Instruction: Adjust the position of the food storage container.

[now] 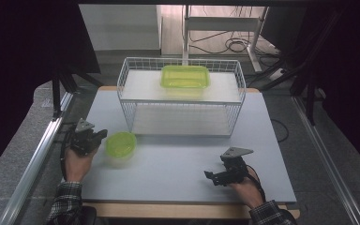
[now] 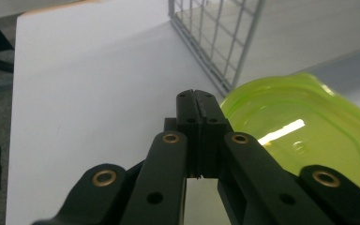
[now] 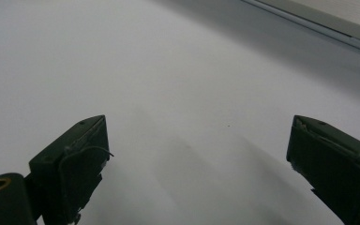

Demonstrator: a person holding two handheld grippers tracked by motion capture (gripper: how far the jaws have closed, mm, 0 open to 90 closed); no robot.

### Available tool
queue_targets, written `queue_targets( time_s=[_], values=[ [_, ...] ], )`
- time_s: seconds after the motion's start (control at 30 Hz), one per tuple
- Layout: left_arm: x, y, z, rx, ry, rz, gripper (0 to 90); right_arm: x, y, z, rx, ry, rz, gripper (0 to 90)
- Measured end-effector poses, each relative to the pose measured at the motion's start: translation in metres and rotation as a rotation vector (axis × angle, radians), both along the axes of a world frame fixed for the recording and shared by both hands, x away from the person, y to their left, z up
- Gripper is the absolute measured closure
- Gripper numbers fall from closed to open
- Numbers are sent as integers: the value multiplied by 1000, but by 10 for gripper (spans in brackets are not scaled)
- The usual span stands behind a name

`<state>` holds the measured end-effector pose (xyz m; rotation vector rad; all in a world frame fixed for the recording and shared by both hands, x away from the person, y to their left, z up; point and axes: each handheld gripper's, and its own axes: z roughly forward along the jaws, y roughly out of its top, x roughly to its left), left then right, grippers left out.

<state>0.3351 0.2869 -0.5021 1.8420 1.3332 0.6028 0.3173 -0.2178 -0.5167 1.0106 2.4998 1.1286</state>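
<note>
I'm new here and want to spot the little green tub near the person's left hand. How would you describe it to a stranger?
Start at the white wire basket standing on the grey table. In front of its left corner, on the tabletop, sits a small, rounded, translucent lime-green plastic container, right beside the left claw. Its twin in colour, the larger rectangular green plastic container, sits up on the basket's shelf instead.

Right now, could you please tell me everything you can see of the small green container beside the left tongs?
The small green container is translucent lime-green plastic, rounded, with a glossy lid-like top bearing a raised rim and a faint embossed mark. It sits flat and upright on the white table, in front of the wire rack's left corner. The left tongs are shut beside its edge, gripping nothing; whether they touch it is unclear.
</note>
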Motion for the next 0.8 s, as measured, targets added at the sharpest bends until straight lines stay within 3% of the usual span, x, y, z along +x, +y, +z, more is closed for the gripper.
queue_targets(
  time_s=[0.3,0.8],
  values=[
    [3,-5,-12,20,40,-14,900,0,1,-1,-10,0,7,65],
    [-5,-28,-12,-9,41,-54,900,0,0,-1,-4,8,4,65]
  ],
)
